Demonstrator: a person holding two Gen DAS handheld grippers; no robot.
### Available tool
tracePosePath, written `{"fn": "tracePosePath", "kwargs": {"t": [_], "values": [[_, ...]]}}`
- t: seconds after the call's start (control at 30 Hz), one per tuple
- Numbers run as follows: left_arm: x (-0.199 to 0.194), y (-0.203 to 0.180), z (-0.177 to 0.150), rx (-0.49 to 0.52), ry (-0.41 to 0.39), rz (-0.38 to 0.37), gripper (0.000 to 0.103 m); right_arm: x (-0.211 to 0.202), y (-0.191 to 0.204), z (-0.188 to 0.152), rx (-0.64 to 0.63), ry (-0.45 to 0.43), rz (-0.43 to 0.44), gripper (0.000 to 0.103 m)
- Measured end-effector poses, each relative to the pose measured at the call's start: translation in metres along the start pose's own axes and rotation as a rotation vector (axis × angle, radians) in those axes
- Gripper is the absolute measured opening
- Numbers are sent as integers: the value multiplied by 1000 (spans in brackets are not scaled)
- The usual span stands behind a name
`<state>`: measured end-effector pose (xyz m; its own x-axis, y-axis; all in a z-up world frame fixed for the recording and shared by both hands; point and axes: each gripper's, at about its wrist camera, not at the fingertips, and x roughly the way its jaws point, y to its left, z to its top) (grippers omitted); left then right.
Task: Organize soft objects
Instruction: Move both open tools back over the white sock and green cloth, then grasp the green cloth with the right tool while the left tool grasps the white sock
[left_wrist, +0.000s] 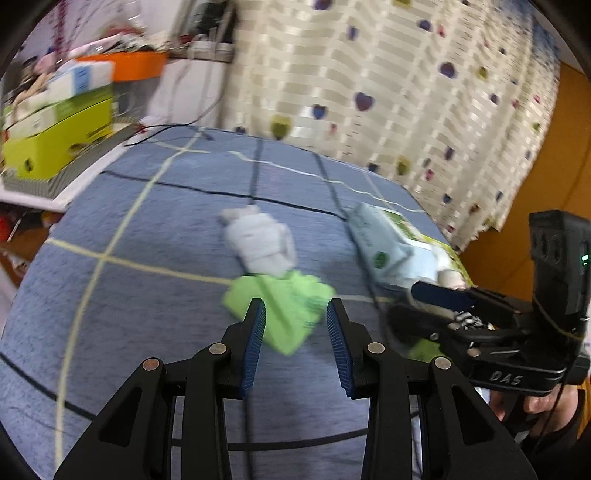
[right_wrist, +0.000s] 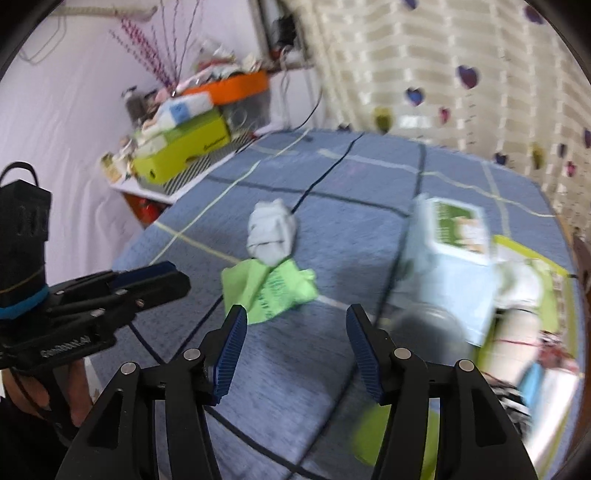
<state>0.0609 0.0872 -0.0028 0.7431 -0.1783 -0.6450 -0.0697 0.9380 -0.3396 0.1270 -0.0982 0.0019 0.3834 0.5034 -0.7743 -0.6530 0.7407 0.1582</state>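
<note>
A rolled white cloth (left_wrist: 260, 242) lies on the blue checked bed cover (left_wrist: 147, 295), touching a light green cloth (left_wrist: 284, 306) just in front of it. Both also show in the right wrist view, the white cloth (right_wrist: 271, 232) and the green cloth (right_wrist: 269, 288). My left gripper (left_wrist: 295, 310) is open, its fingertips on either side of the green cloth, just above it. My right gripper (right_wrist: 295, 317) is open and empty, hovering right of the green cloth. The right gripper shows in the left wrist view (left_wrist: 443, 295), beside a green box.
A green box (right_wrist: 517, 280) with packets and soft items, one a pale blue and green pack (right_wrist: 450, 251), sits at the bed's right. A side table (right_wrist: 177, 184) with boxes stands at the left. A curtain (left_wrist: 406, 92) hangs behind.
</note>
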Motion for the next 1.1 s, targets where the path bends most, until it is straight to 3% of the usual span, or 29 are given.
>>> {"fn": "tracePosePath", "kwargs": {"t": [0.3,0.53,0.7,0.73,0.77,0.93,1.1], "values": [[0,43,3,-70,-14,32,36,79,21,9,-11,129,28,61],[3,58,3,-97,-8,35,36,101,38,6,-28,169,27,64],[5,62,2,-107,-4,33,36,109,52,9,-98,168,-48,66],[5,62,2,-107,-5,33,36,110,51,10,-98,168,-62,63],[5,62,2,-108,-6,34,36,110,49,11,-103,164,-88,51],[8,62,3,-113,-4,28,36,108,42,15,-99,152,-106,15],[12,58,10,-116,1,0,36,92,36,13,-86,117,-111,9]]}}
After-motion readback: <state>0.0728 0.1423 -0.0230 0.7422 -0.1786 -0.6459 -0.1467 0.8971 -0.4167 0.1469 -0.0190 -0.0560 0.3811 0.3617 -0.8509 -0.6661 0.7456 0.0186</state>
